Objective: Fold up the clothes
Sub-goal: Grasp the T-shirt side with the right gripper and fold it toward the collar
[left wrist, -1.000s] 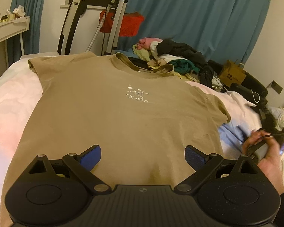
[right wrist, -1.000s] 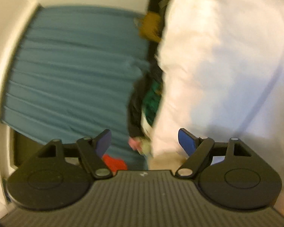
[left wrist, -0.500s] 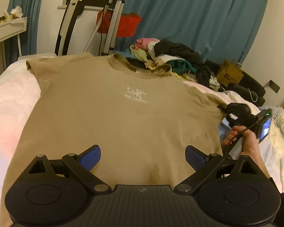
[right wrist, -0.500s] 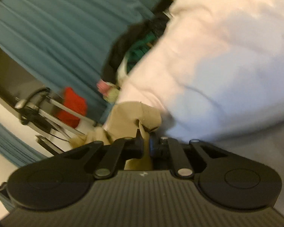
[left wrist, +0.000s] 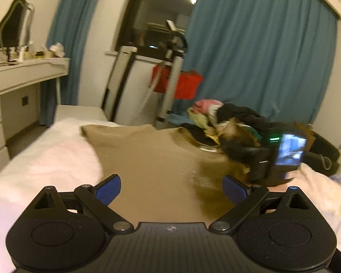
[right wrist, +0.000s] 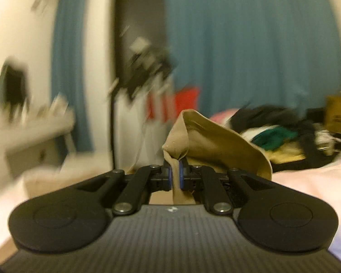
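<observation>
A tan T-shirt [left wrist: 152, 159] lies front-up on the white bed [left wrist: 56, 150]. My left gripper [left wrist: 171, 188] is open and empty, hovering over the shirt's lower part. My right gripper [right wrist: 175, 175] is shut on the shirt's right sleeve [right wrist: 206, 143] and holds it lifted off the bed. In the left wrist view the right gripper [left wrist: 272, 157] shows above the shirt's right side, with the sleeve raised over the shirt's body. The view is blurred by motion.
A pile of mixed clothes [left wrist: 227, 118] lies at the far end of the bed. A treadmill with a red cloth [left wrist: 177, 84] stands before the blue curtain [left wrist: 261, 56]. A white dresser [left wrist: 16, 82] stands at the left.
My right gripper closed on the right sleeve and lifted it up and inward over the shirt. My left gripper stayed open and tilted upward.
</observation>
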